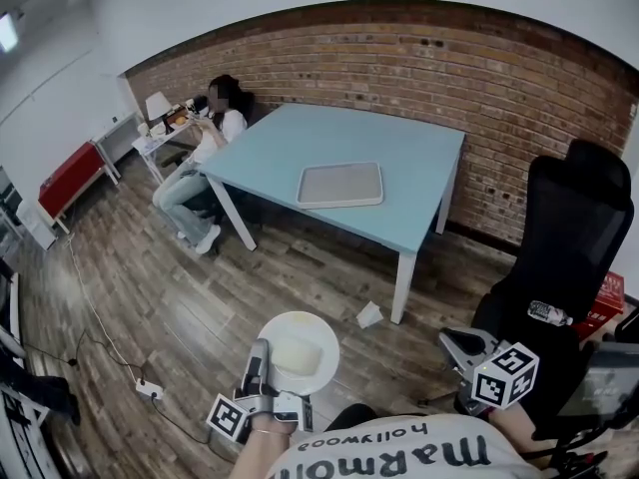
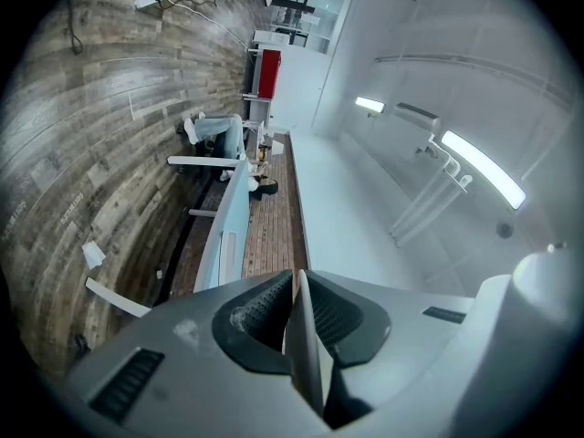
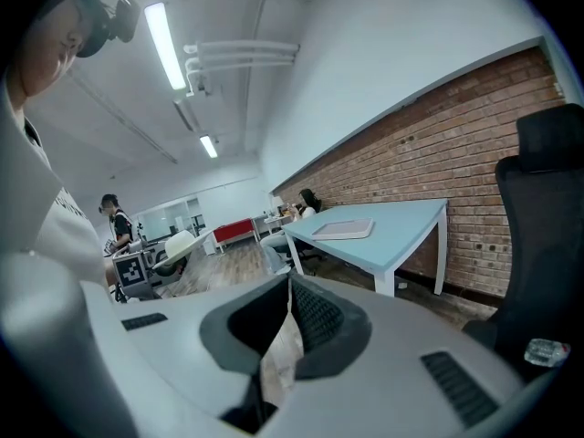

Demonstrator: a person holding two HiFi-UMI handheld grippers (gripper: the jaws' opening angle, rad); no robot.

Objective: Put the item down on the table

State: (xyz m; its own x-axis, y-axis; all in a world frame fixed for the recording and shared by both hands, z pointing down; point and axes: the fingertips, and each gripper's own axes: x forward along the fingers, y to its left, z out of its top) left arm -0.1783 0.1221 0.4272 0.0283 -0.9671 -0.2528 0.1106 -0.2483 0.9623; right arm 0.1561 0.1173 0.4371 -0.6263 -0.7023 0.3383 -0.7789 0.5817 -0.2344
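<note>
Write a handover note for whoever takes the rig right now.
Left gripper: shut on the plate rim, holding it over the floor, short of the table.
Right gripper: shut, empty.
Table: a tray lies on it.
Done: plate is in hand.
Left: carry it to the table, set it down, release.

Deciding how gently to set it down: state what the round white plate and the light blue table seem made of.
Round white plate: smooth, even white with a thin rim; plastic or glazed ceramic, cannot tell which. Light blue table: flat matte top on white legs, probably painted wood or laminate.
</note>
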